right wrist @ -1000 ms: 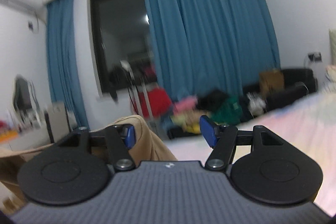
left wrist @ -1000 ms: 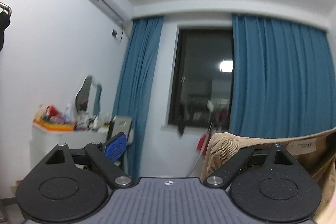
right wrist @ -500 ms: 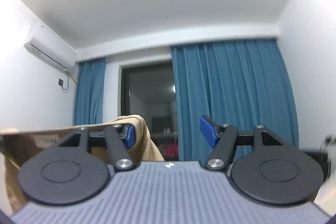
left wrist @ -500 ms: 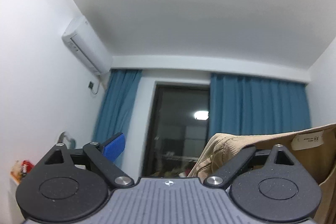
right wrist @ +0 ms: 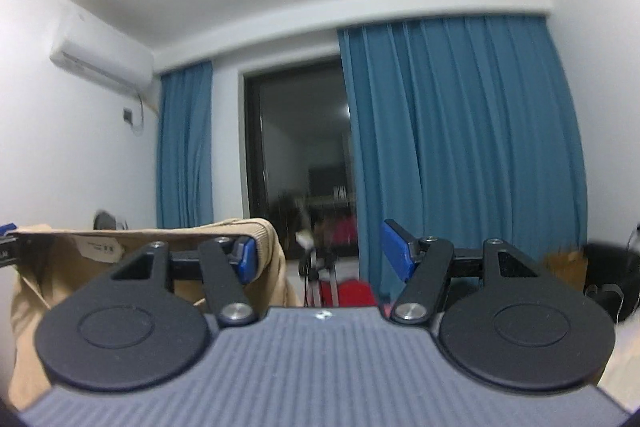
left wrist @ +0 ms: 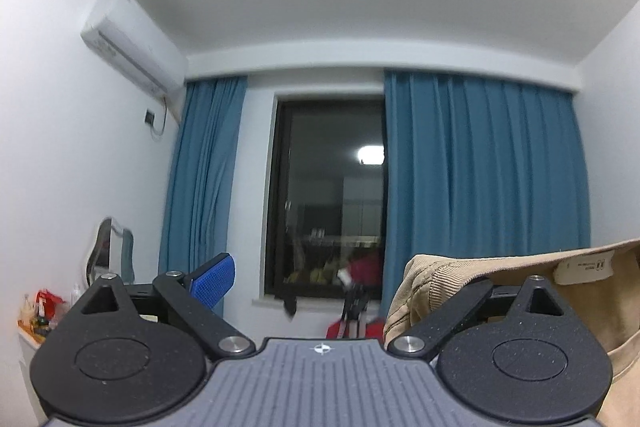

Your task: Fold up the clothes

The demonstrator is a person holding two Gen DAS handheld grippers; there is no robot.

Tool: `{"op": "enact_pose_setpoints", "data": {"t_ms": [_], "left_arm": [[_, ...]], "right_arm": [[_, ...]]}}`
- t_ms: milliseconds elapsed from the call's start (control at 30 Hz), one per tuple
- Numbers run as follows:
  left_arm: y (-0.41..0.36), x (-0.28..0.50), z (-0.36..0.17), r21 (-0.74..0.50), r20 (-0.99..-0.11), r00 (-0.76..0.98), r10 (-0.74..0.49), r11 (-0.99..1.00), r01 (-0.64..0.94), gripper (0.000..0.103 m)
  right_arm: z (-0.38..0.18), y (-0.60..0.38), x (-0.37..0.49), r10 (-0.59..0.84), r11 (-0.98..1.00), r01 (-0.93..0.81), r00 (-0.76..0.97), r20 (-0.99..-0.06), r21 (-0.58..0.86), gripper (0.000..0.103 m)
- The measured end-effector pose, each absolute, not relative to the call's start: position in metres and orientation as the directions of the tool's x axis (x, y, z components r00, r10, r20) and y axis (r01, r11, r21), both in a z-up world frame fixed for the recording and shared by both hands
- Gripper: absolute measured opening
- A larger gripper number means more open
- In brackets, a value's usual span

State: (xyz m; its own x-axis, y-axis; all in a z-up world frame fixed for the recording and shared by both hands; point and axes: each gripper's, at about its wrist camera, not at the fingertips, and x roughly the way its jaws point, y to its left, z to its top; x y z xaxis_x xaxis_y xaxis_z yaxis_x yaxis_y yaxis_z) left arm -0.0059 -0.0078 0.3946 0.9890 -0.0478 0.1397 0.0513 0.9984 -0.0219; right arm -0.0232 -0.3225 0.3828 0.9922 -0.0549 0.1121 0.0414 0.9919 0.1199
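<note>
A tan garment with a ribbed edge and a white label hangs stretched between my two grippers, raised in the air. In the left wrist view the tan garment (left wrist: 436,277) drapes over the right finger, hiding its pad; the left gripper (left wrist: 320,277) is spread wide, its blue left pad (left wrist: 212,277) bare. In the right wrist view the garment (right wrist: 132,243) drapes over the left finger (right wrist: 245,255); the right gripper (right wrist: 322,253) is also wide open, its right pad (right wrist: 396,247) bare. Both jaws are open, with the cloth hooked on one finger each.
Both cameras face a dark window (left wrist: 328,215) between blue curtains (left wrist: 484,187). An air conditioner (left wrist: 128,47) hangs on the left wall. A dresser with a mirror (left wrist: 108,251) stands at the left. Red items and a stand (right wrist: 320,279) sit below the window.
Both grippers tilted up toward the ceiling half a second ago and have now tilted partly back down toward the window. The garment stays hooked on the same fingers.
</note>
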Motion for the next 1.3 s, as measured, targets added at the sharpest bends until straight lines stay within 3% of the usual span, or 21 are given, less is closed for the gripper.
{"op": "enact_pose_setpoints", "data": {"t_ms": [267, 400, 600, 733, 900, 967, 1067, 1200, 1300], "left_arm": [[-0.037, 0.193, 0.294, -0.024, -0.035, 0.999, 0.001, 1.0, -0.001, 0.097], [-0.067, 0.304, 0.193, -0.009, -0.17, 0.985, 0.012, 1.0, -0.013, 0.097], [-0.085, 0.458, 0.027, 0.038, -0.381, 0.925, 0.012, 0.999, 0.003, 0.097], [-0.09, 0.514, -0.047, 0.046, -0.53, 0.848, 0.001, 0.999, 0.028, 0.095], [-0.095, 0.575, -0.123, 0.05, -0.693, 0.721, -0.023, 0.996, 0.08, 0.094], [-0.095, 0.577, -0.126, 0.041, -0.732, 0.679, -0.057, 0.991, 0.128, 0.094], [-0.094, 0.569, -0.123, 0.02, -0.766, 0.633, -0.113, 0.98, 0.2, 0.096], [-0.086, 0.533, -0.102, 0.027, -0.725, 0.675, -0.14, 0.973, 0.231, 0.101], [-0.075, 0.491, -0.084, 0.017, -0.665, 0.733, -0.146, 0.977, 0.211, 0.101]], "right_arm": [[0.287, -0.337, 0.171, -0.102, 0.984, 0.113, 0.991, -0.09, 0.136, 0.064], [0.215, -0.345, 0.28, -0.121, 0.981, 0.151, 0.966, -0.228, 0.122, 0.064], [0.064, -0.353, 0.434, -0.132, 0.985, 0.168, 0.883, -0.45, 0.041, 0.063], [-0.021, -0.352, 0.503, -0.078, 0.993, 0.117, 0.785, -0.615, 0.023, 0.063], [-0.072, -0.321, 0.553, 0.025, 0.991, -0.123, 0.581, -0.813, -0.057, 0.064], [-0.073, -0.298, 0.555, 0.046, 0.965, -0.241, 0.54, -0.84, -0.103, 0.064], [-0.055, -0.287, 0.55, 0.163, 0.966, -0.256, 0.532, -0.831, 0.025, 0.064], [-0.026, -0.291, 0.52, 0.253, 0.968, -0.164, 0.638, -0.727, 0.192, 0.064], [-0.003, -0.288, 0.472, 0.197, 0.977, -0.089, 0.733, -0.651, 0.196, 0.064]]}}
